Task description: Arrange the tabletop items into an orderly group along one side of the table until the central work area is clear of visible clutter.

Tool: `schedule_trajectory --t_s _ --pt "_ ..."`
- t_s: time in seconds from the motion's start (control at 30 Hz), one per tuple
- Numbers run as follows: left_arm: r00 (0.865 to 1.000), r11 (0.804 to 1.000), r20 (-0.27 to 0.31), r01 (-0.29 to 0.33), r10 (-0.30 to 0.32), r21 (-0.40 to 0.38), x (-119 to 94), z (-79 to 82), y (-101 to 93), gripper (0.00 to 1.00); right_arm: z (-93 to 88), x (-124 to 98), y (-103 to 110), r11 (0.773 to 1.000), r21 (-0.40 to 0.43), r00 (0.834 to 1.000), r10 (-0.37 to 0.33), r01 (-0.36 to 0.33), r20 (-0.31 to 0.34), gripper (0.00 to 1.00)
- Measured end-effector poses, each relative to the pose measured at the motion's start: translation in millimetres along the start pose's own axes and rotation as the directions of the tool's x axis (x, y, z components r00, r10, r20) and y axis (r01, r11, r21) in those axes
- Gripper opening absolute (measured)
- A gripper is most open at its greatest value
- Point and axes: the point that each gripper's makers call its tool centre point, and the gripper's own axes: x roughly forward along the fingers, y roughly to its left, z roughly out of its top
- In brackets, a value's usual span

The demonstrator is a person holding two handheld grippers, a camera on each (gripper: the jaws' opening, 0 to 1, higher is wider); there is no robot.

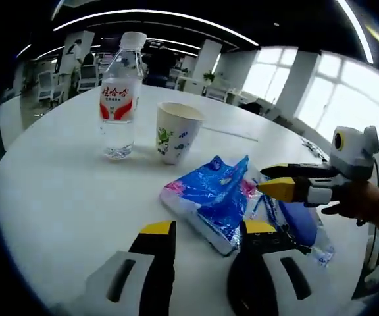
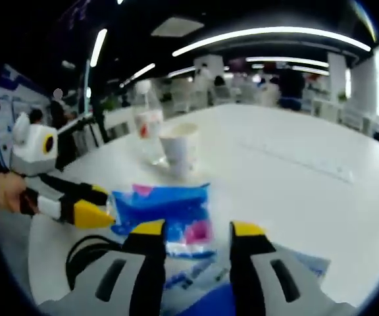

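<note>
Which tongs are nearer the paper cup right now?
Neither clearly. The left tongs and right tongs both sit at the blue tissue pack, on the side away from the paper cup; both open.

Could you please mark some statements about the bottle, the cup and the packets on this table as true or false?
1. The water bottle stands upright with its cap on. True.
2. The paper cup lies tipped on its side. False: it stands upright beside the bottle.
3. The blue packet lies flat on the white table. True.
4. The left gripper is shut on the bottle. False: its jaws stand open, near the blue packet.
5. The right gripper reaches in above the blue packet's end. True.
</note>
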Motion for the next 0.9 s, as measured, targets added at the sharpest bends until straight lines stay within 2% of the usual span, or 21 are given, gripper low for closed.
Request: schedule_trajectory --t_s 0.3,0.43,0.57,0.6,0.63,0.9 --pt "1.0 1.0 -0.007 -0.029 0.028 -0.009 1 -3.7 -4.1 0.19 -8.4 6 -3 0.999 -0.033 0.999 -0.027 0.026 -0.034 0.22" --pt "0.999 0.999 -0.005 -0.034 0.034 -0.032 1 -3.7 -4.8 0.17 -10.9 8 -6 0.998 -0.039 0.998 -0.045 0.043 -0.047 0.16" --pt "0.998 0.996 -0.004 -0.058 0.058 -0.074 1 -2.8 -1.1 0.11 -11.9 7 -11 0.997 -0.029 0.996 -0.069 0.067 -0.053 0.05" --pt "0.998 0.994 0.015 -0.065 0.066 -0.084 -2 0.3 0.5 0.05 -12.3 7 -12 0.997 -0.024 0.996 -0.069 0.068 -0.055 0.02" --pt "0.997 0.994 0.019 -0.068 0.07 -0.087 -2 1.1 1.2 0.03 -12.9 7 -12 0.998 -0.019 0.996 -0.067 0.066 -0.059 0.02" --pt "0.997 0.989 0.019 -0.075 0.078 -0.126 -5 4.9 6.6 0.0 -15.1 7 -9 0.998 -0.02 0.996 -0.058 0.057 -0.068 0.0"
